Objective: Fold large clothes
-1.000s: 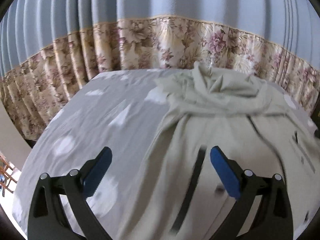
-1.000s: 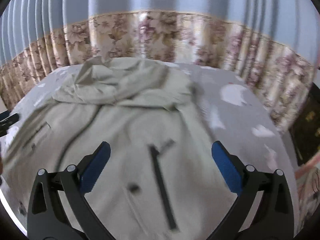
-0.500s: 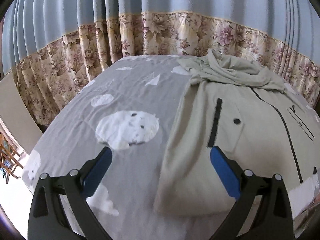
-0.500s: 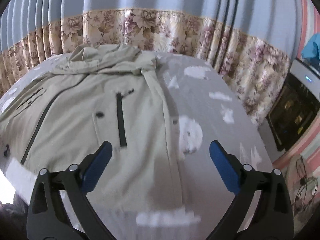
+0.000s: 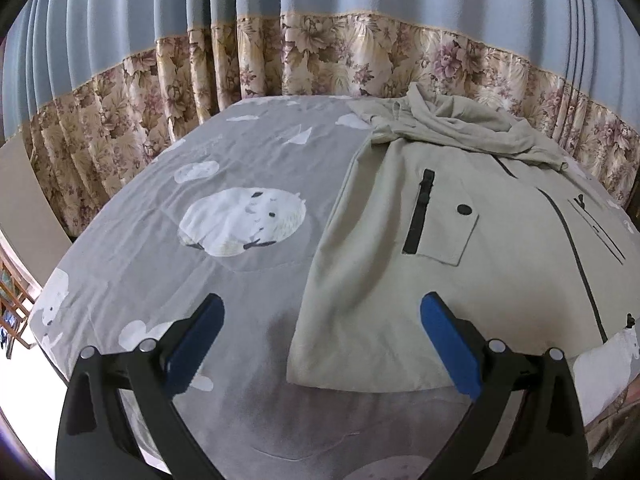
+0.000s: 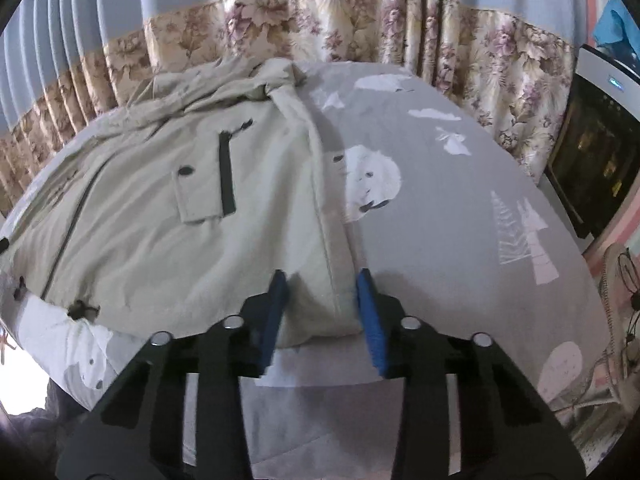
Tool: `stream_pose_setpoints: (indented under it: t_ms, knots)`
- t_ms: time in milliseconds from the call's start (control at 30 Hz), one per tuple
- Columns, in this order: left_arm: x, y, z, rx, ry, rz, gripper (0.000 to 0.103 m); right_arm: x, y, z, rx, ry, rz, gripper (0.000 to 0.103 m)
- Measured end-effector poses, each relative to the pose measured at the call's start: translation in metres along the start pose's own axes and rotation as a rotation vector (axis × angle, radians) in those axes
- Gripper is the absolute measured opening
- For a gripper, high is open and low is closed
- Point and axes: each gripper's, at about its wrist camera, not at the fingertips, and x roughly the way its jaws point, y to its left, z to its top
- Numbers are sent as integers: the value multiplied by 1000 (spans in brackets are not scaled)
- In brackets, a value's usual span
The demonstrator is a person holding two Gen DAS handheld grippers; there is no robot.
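Note:
A beige hooded jacket (image 5: 380,264) lies front up on a bed, hood bunched at the far end and hem toward me. My left gripper (image 5: 320,300) hangs open over the hem's left corner, one pad over the grey sheet and the other over the cloth, touching nothing. In the right wrist view the jacket (image 6: 160,248) fills the left half. My right gripper (image 6: 321,274) is low at the hem's right corner. Its jaws are closing, and the corner of cloth lies between the blue pads (image 6: 370,320), which stand apart and do not pinch it.
The bed sheet (image 5: 160,272) is grey with white bear and tree prints (image 6: 372,184). Blue curtains with a floral border (image 5: 360,56) hang behind the bed. A dark cabinet (image 6: 600,168) and a fan (image 6: 628,280) stand off the bed's right side.
Both grippers drew back from over the jacket's middle to its hem at the near edge of the bed. The right jaws narrowed from wide open to close around the hem corner.

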Motion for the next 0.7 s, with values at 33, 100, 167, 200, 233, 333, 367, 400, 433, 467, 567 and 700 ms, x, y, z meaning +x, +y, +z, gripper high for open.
stream_pose_setpoints:
  t_ms: [33, 100, 167, 200, 233, 333, 367, 400, 433, 467, 567, 700]
  knots:
    - [1, 0, -1, -4, 2, -9, 99, -1, 4, -1, -12, -9, -7, 29]
    - [2, -1, -3, -4, 4, -24, 99, -4, 8, 0, -32, -20, 3, 20]
    - [4, -1, -5, -11, 12, -45, 99, -7, 10, 0, -34, -37, 2, 17]
    - [4, -2, -5, -12, 12, -53, 99, -7, 9, 1, -33, -38, 4, 16]
    - [4, -2, -5, -12, 11, -56, 99, -7, 9, 0, -31, -41, 1, 16]
    - [7, -1, -6, -14, 19, -68, 99, -5, 9, -2, -34, -41, -7, 16]
    - [8, -1, -7, -19, 26, -70, 99, -5, 10, -3, -39, -44, -12, 16]
    - [11, -1, -8, -23, 34, -71, 98, -5, 11, -3, -43, -47, -17, 16]
    - [13, -1, -9, -26, 41, -75, 98, -5, 12, -4, -44, -51, -21, 16]
    - [14, -1, -10, -27, 45, -79, 98, -4, 10, -4, -42, -50, -18, 16]
    - [15, -9, -13, 8, 36, -68, 86, -3, 8, -6, -30, -51, -13, 17]
    - [16, -16, -9, 24, 25, -69, 54, -2, 7, -6, -21, -50, -14, 20]
